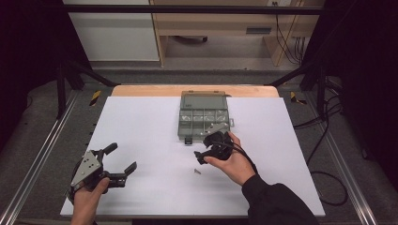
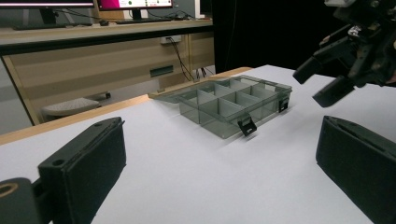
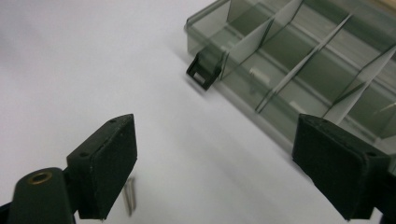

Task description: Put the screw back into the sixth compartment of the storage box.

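Note:
A smoky clear compartment box (image 1: 187, 126) lies open at the far middle of the white board, its lid (image 1: 202, 100) folded back. The box (image 2: 219, 123) has dividers and a black latch (image 3: 203, 70) on its near wall; small white bits (image 3: 256, 72) lie in some compartments. My right gripper (image 1: 199, 158) hovers just in front of the box, open, nothing between its jaws. A small metal pin (image 1: 197, 171) lies on the board below it, near the left jaw (image 3: 130, 196). My left gripper (image 1: 123, 158) rests open at the near left, empty.
The white board (image 1: 141, 126) covers a wooden table. Metal rails and cables run along both sides. A desk with monitors stands beyond the far edge in the left gripper view, where the right gripper (image 2: 314, 86) shows at the upper right.

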### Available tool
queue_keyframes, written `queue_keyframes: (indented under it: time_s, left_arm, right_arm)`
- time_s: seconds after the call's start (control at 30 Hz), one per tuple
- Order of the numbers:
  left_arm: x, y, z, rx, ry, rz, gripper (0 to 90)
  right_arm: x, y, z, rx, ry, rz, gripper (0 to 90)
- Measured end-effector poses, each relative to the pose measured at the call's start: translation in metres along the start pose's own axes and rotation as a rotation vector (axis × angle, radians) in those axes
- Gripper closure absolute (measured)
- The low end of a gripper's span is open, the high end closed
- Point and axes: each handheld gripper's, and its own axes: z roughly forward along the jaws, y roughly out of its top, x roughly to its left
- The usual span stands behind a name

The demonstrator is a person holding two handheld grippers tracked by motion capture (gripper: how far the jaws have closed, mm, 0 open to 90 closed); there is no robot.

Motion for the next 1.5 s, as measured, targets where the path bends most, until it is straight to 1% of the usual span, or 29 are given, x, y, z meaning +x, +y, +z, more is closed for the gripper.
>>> queue_keyframes:
  time_s: [0.03,0.07,0.1,0.13,0.17,0.2,0.23,0.3,0.33,0.43,0.57,0.6,0.63,0.67,0.7,0.73,0.77,0.8,0.83,0.9,0.97,1.0,1.17,1.23,1.27,1.33,1.43,1.47,1.5]
  left_arm:
    - [0.0,0.0,0.0,0.0,0.0,0.0,1.5]
    - [0.0,0.0,0.0,0.0,0.0,0.0,1.4]
    - [0.0,0.0,0.0,0.0,0.0,0.0,1.5]
    - [0.0,0.0,0.0,0.001,-0.001,0.001,1.5]
    - [0.0,0.0,0.0,0.002,-0.002,0.001,1.5]
    - [0.0,0.0,0.0,0.003,-0.002,0.006,1.5]
    - [-0.001,0.0,0.0,0.0,-0.001,0.001,1.5]
    - [-0.001,0.0,0.0,-0.002,-0.001,0.0,1.4]
    - [0.0,0.0,0.0,0.001,-0.001,0.003,1.4]
    - [-0.001,0.0,0.0,-0.001,-0.001,0.0,1.5]
    - [-0.001,0.0,0.0,0.0,0.0,0.007,1.5]
    - [0.0,0.0,0.0,0.002,0.0,0.006,1.5]
    - [0.0,0.0,0.0,0.002,0.0,0.006,1.5]
    - [0.0,0.0,-0.001,0.003,0.0,0.006,1.5]
    - [0.0,0.0,-0.001,0.002,0.001,0.006,1.5]
    - [0.0,0.0,-0.001,0.001,0.001,0.007,1.5]
    - [0.0,0.0,-0.001,0.001,0.001,0.008,1.5]
    - [0.0,0.0,-0.001,0.0,0.002,0.009,1.5]
    - [0.0,0.0,-0.001,-0.001,0.002,0.01,1.5]
    - [0.0,0.0,-0.001,0.0,0.004,0.009,1.5]
    - [0.0,0.0,-0.001,0.001,0.005,0.008,1.5]
    - [0.0,0.0,-0.002,0.0,0.006,0.006,1.5]
    - [0.0,0.0,-0.001,0.001,0.004,0.008,1.5]
    - [0.0,0.0,-0.001,0.002,0.003,0.008,1.5]
    - [0.0,0.0,-0.001,0.002,0.002,0.008,1.6]
    - [0.0,0.0,-0.001,0.002,0.001,0.009,1.6]
    - [0.001,0.0,-0.001,-0.004,0.004,-0.001,1.6]
    - [0.001,0.0,-0.001,0.001,0.003,0.004,1.6]
    - [0.001,0.0,-0.001,0.001,0.003,0.003,1.6]
  right_arm:
    - [0.001,-0.002,-0.001,0.015,0.008,0.002,13.7]
    - [0.002,-0.006,-0.002,0.047,0.038,0.019,12.4]
    - [0.002,-0.006,-0.002,0.047,0.038,0.019,12.4]
    - [0.002,-0.008,-0.001,0.068,0.047,0.006,12.1]
    - [0.004,-0.009,-0.001,0.082,0.051,0.015,12.0]
    - [0.006,-0.012,-0.001,0.099,0.053,-0.005,13.2]
    - [0.008,-0.014,-0.001,0.108,0.059,-0.011,13.2]
    - [0.01,-0.015,0.0,0.115,0.067,-0.011,13.1]
    - [0.011,-0.015,0.0,0.124,0.077,-0.021,12.7]
    - [0.017,-0.017,0.0,0.163,0.117,-0.037,9.9]
    - [0.021,-0.018,0.001,0.195,0.138,-0.049,8.5]
    - [0.023,-0.019,0.002,0.218,0.144,-0.065,7.8]
    - [0.023,-0.019,0.002,0.218,0.144,-0.065,7.8]
    - [0.025,-0.019,0.003,0.232,0.157,-0.058,7.4]
    - [0.025,-0.019,0.004,0.251,0.162,-0.076,8.3]
    - [0.025,-0.019,0.004,0.251,0.162,-0.076,8.3]
    - [0.027,-0.019,0.004,0.256,0.169,-0.06,9.0]
    - [0.027,-0.019,0.005,0.261,0.165,-0.084,10.3]
    - [0.027,-0.019,0.005,0.261,0.165,-0.084,10.3]
    - [0.029,-0.018,0.005,0.263,0.175,-0.067,11.9]
    - [0.028,-0.017,0.007,0.266,0.168,-0.097,16.2]
    - [0.029,-0.016,0.007,0.263,0.17,-0.103,17.7]
    - [0.032,-0.011,0.008,0.266,0.172,-0.113,21.7]
    - [0.035,-0.009,0.008,0.262,0.181,-0.113,25.1]
    - [0.035,-0.008,0.009,0.266,0.173,-0.127,26.6]
    - [0.036,-0.006,0.011,0.268,0.176,-0.132,28.9]
    - [0.038,-0.004,0.014,0.274,0.172,-0.129,32.8]
    - [0.038,-0.004,0.016,0.27,0.174,-0.128,36.3]
    - [0.038,-0.004,0.016,0.27,0.174,-0.128,36.3]
